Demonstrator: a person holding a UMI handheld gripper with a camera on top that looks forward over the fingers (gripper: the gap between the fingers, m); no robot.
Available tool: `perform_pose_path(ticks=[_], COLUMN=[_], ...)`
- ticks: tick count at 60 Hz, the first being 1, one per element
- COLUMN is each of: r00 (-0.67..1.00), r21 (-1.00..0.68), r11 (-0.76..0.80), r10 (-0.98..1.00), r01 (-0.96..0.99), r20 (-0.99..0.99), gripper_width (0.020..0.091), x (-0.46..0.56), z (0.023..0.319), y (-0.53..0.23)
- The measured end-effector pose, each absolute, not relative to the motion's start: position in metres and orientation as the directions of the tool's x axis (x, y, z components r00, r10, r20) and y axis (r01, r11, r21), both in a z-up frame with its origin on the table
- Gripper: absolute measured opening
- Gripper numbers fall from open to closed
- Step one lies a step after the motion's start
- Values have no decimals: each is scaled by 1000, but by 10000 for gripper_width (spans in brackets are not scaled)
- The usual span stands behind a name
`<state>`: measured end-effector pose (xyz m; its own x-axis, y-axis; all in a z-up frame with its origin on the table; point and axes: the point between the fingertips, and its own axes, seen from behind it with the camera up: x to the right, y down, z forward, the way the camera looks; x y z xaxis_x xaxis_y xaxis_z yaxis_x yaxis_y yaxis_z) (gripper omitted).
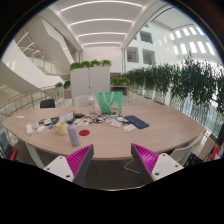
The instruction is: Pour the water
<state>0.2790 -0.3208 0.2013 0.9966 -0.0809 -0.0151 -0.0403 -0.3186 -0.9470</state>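
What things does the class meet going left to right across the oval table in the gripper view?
Small white cup → tall pink bottle → red round lid → translucent green pitcher → dark flat notebook.

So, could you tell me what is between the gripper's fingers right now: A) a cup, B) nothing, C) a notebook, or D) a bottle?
B: the gripper is open and empty, its fingers apart, with the round table and its clutter well beyond them.

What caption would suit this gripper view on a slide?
Open pink-padded tongs hover before a large oval wooden table holding a green transparent jug and scattered small items, in a bright plant-lined atrium.
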Motion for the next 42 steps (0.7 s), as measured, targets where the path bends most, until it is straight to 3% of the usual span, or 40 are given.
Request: perform_pose_path(ticks=[13, 22, 32, 42], r00=[992, 995, 1000, 996], r21=[-953, -964, -967, -968], r11=[-302, -265, -256, -252], r10=[-124, -103, -26, 80], r01=[-9, -17, 10, -18], r20=[30, 11, 17, -39], gripper_width=[829, 828, 831, 831], x=[275, 206, 155, 90], z=[225, 235, 186, 129], y=[-334, -333, -289, -198])
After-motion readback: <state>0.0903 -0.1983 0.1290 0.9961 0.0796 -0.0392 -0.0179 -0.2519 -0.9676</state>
